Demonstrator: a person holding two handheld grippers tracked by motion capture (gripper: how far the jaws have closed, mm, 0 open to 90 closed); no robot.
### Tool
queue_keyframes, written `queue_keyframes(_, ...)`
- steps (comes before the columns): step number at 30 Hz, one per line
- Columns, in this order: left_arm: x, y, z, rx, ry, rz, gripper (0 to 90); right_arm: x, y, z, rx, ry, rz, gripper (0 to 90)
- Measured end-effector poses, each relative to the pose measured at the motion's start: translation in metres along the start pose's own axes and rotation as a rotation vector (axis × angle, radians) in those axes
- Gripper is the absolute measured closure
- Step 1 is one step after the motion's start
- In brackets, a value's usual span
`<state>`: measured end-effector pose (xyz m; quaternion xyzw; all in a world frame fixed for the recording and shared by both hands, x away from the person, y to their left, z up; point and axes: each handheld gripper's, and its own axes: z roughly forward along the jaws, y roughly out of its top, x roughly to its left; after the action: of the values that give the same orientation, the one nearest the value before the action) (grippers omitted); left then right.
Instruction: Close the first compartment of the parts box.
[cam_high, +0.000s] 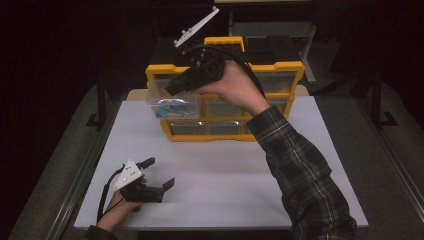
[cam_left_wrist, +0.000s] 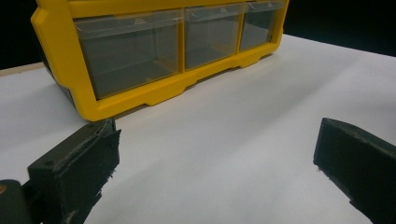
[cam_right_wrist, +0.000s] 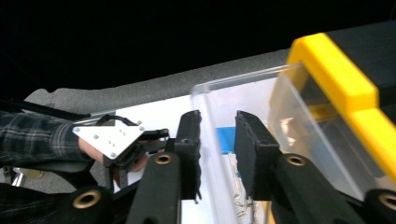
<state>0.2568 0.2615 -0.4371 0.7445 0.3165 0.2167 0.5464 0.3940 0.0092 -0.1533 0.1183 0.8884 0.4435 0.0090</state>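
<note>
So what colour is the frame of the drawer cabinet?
Yellow; the cabinet frame shows it best in the left gripper view, around clear drawers.

I see a white table top lying bare toward the near edge, with a pale wooden edge showing at its far side. 3 shut clear drawers sit side by side in the bottom row, and I can't make out anything inside them. Grey carpet runs along both sides of the table. 2 metal rails flank it, 1 per side. Farther back stands a grey table frame, in the dark.
</note>
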Motion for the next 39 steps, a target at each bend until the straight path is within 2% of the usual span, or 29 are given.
queue_keyframes(5, 0.001, 0.000, -0.001, 0.002, 0.007, 0.002, 0.2, 0.013, -0.003, 0.007, 0.018, 0.020, -0.022, 82.0)
queue_keyframes(6, 0.001, 0.000, -0.001, 0.001, 0.007, -0.002, 0.2, 0.014, -0.004, 0.010, 0.018, 0.022, -0.039, 83.0)
queue_keyframes(12, 0.001, 0.001, 0.001, -0.005, 0.005, -0.006, 0.2, 0.017, -0.009, 0.020, 0.041, 0.017, -0.042, 88.3)
queue_keyframes(27, 0.001, 0.001, 0.004, -0.003, -0.008, -0.002, 0.2, 0.015, -0.017, 0.028, 0.084, -0.015, -0.047, 89.4)
queue_keyframes(29, 0.001, 0.001, 0.004, -0.003, -0.008, -0.006, 0.2, 0.015, -0.017, 0.028, 0.079, -0.023, -0.059, 89.5)
queue_keyframes(39, 0.001, 0.002, 0.004, -0.002, -0.006, -0.004, 0.2, 0.007, -0.016, 0.027, 0.059, -0.043, -0.050, 89.6)
